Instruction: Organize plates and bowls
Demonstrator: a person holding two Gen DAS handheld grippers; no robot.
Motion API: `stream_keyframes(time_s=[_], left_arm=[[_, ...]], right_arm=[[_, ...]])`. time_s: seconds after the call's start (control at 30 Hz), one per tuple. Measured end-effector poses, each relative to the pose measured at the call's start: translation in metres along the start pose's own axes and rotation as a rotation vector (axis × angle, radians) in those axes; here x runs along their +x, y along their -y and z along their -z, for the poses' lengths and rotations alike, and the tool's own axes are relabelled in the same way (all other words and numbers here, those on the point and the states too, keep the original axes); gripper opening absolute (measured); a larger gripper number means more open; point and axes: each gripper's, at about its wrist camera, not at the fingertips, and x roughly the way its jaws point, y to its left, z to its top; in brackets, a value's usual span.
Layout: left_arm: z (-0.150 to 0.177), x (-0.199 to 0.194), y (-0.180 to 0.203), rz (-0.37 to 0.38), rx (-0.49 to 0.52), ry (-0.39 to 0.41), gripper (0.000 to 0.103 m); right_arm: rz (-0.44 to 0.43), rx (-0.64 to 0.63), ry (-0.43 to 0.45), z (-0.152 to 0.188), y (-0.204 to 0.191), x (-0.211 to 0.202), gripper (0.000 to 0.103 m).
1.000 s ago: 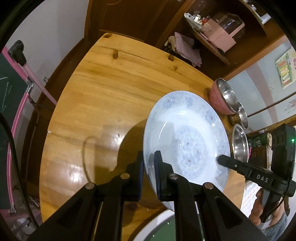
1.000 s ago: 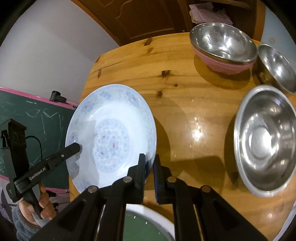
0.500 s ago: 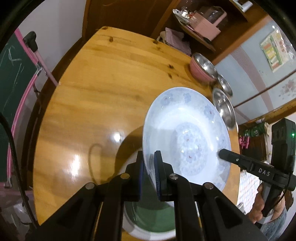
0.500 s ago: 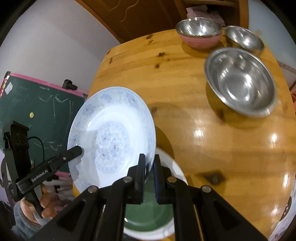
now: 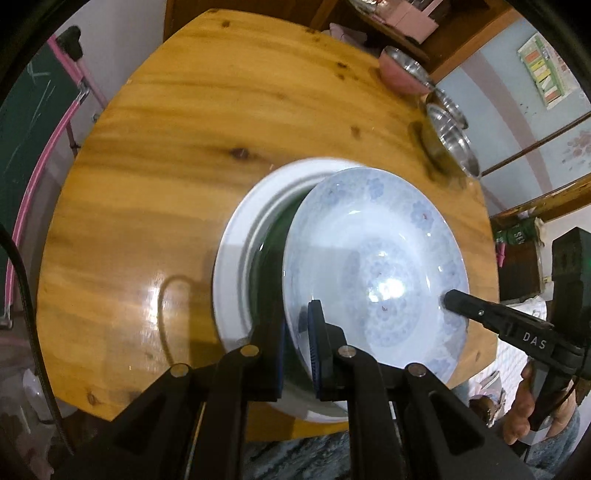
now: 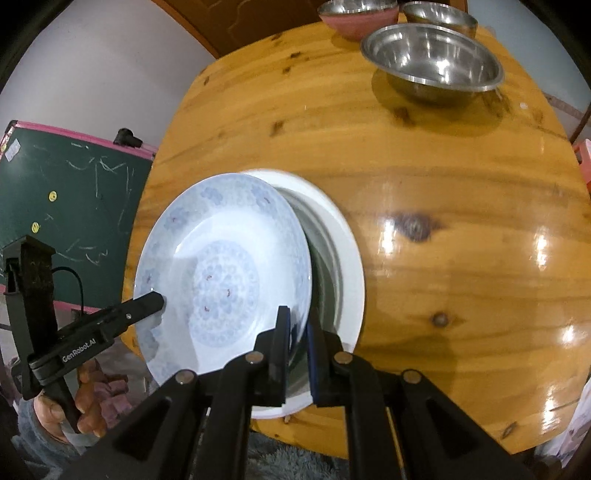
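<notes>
Gripping opposite rims of the pale blue floral porcelain plate, the left claw and the right claw are each pinched narrow on its edge, carrying it between them. The plate hangs tilted just above the larger white-rimmed, green-centred plate lying near the front edge of the round wooden bench, overlapping it but not yet seated. Judging from this, the plate stacking is mid-way: lowering and releasing remain. At the far side, the large steel bowl, the small steel bowl and the pink steel-lined bowl stand apart, un-nested, so the bowl half of the job looks untouched.
</notes>
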Motion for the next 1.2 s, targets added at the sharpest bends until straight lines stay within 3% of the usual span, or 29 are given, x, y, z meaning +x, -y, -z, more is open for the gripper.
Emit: stream_keyframes(time_s=[0.4,0.7,1.07,1.17,1.2], left_arm=[[0.004,0.024,-0.006,0.019,-0.017,-0.04,0.008],[-0.002,0.026,-0.009,0.026,-0.027,-0.008,0.008],[-0.002,0.019,-0.009,0.019,-0.016,0.011,0.009],[-0.004,0.012,-0.008,0.022,-0.011,0.036,0.016],[-0.005,0.009,-0.007,0.023,-0.009,0.047,0.023]], right_arm=[[0.057,0.003,0.014,0.007,-0.001,0.015,0.008],[0.083,-0.014,0.037,0.006,-0.003,0.019,0.008],[0.184,-0.098,0.047,0.007,-0.019,0.021,0.012],[0.216,-0.123,0.05,0.007,-0.024,0.021,0.012],[0.219,-0.126,0.05,0.007,-0.024,0.02,0.012]])
